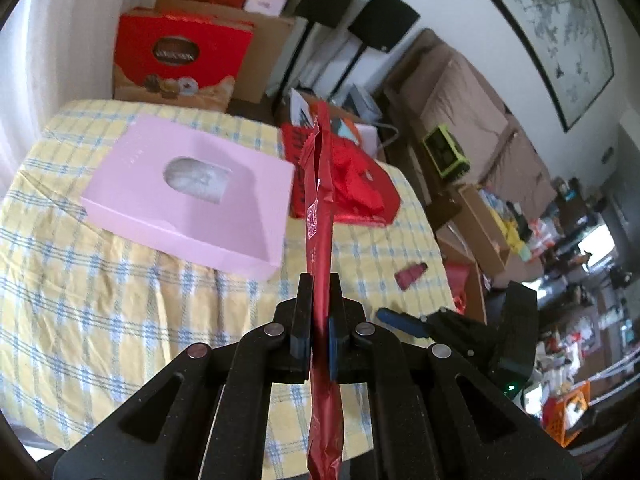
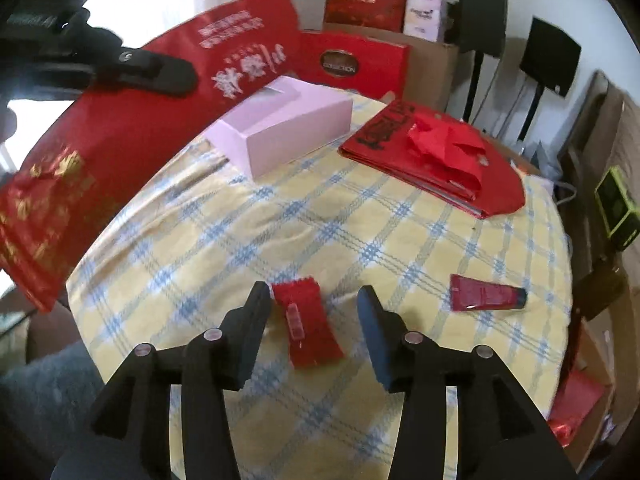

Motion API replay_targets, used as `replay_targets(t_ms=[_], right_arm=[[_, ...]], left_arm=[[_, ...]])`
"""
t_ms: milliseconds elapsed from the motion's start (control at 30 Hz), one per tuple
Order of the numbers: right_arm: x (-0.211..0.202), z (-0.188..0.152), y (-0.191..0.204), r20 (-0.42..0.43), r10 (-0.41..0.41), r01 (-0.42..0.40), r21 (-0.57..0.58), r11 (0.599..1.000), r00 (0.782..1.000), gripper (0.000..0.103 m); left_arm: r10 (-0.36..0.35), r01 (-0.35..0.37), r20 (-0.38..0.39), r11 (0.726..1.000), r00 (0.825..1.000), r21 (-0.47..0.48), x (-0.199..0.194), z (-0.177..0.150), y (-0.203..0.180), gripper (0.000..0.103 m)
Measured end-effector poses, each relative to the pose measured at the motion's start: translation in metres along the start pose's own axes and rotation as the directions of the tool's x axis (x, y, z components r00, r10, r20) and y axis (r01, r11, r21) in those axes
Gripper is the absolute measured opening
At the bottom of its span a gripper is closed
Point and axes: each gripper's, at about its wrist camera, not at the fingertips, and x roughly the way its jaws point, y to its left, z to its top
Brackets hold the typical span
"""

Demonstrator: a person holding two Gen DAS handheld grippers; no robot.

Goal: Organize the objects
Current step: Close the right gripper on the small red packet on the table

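My left gripper [image 1: 320,284] is shut on a large flat red gift bag [image 1: 318,216], seen edge-on and lifted above the table. In the right wrist view the same red bag [image 2: 132,128] with white and gold print hangs at the upper left, pinched by the left gripper [image 2: 172,76]. My right gripper [image 2: 314,296] stands open low over the tablecloth. A small red sachet [image 2: 308,324] lies flat between its fingers, close to the left finger [image 2: 256,320] and apart from the right one. In the left wrist view the right gripper [image 1: 448,312] shows at lower right.
The round table has a yellow and blue checked cloth [image 2: 280,232]. On it lie a pink box [image 2: 280,128], a pile of folded red bags [image 2: 432,160] and a red tube [image 2: 484,296]. Red gift boxes [image 1: 176,60] and cartons stand behind; clutter fills the floor at right.
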Motion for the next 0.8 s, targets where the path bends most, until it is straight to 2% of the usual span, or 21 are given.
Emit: replay_targets(t_ms=[67,167,200,267,300,500,600,667,800], right_arm=[[-0.001,0.000,0.002,0.003,-0.010,0.010,0.018,1.000,1.000,0.022],[-0.006,-0.003,0.007,0.009,-0.055,0.055,0.048,0.997,0.998,0.022],[-0.007,-0.004,0.008,0.012,-0.068,0.067,0.059,0.996,0.998,0.014],[-0.017,-0.009,0.011,0.038,-0.112,0.109,0.080,0.991,0.993,0.014],[-0.024,-0.011,0.012,0.059,-0.114,0.108,0.097,0.989,0.992,0.014],[-0.064,-0.016,0.010,0.136,-0.134,0.110,0.167,0.980,0.982,0.014],[-0.084,-0.014,0.004,0.174,-0.117,0.079,0.214,0.974,0.978,0.014],[-0.105,-0.013,0.000,0.218,-0.082,0.027,0.245,0.969,0.972,0.014],[-0.150,-0.007,0.000,0.311,-0.054,-0.032,0.264,0.964,0.949,0.014]], left_arm=[[0.012,-0.012,0.011,1.000,1.000,-0.009,-0.002,0.001,0.002,0.005],[0.039,-0.039,0.027,0.999,0.999,-0.011,-0.003,0.001,0.001,0.005],[0.063,-0.063,0.034,0.998,0.997,-0.007,-0.003,0.001,-0.001,0.005],[0.170,-0.171,0.057,0.985,0.984,0.013,-0.005,0.001,-0.008,0.005],[0.193,-0.195,0.071,0.981,0.979,0.021,-0.007,0.001,-0.010,0.005],[0.193,-0.198,0.086,0.979,0.977,0.055,-0.007,-0.003,-0.026,0.005],[0.186,-0.192,0.088,0.979,0.979,0.071,-0.009,-0.006,-0.035,0.005],[0.183,-0.190,0.095,0.978,0.979,0.082,-0.012,-0.006,-0.041,0.005],[0.179,-0.190,0.112,0.977,0.977,0.099,-0.018,-0.008,-0.051,0.005]])
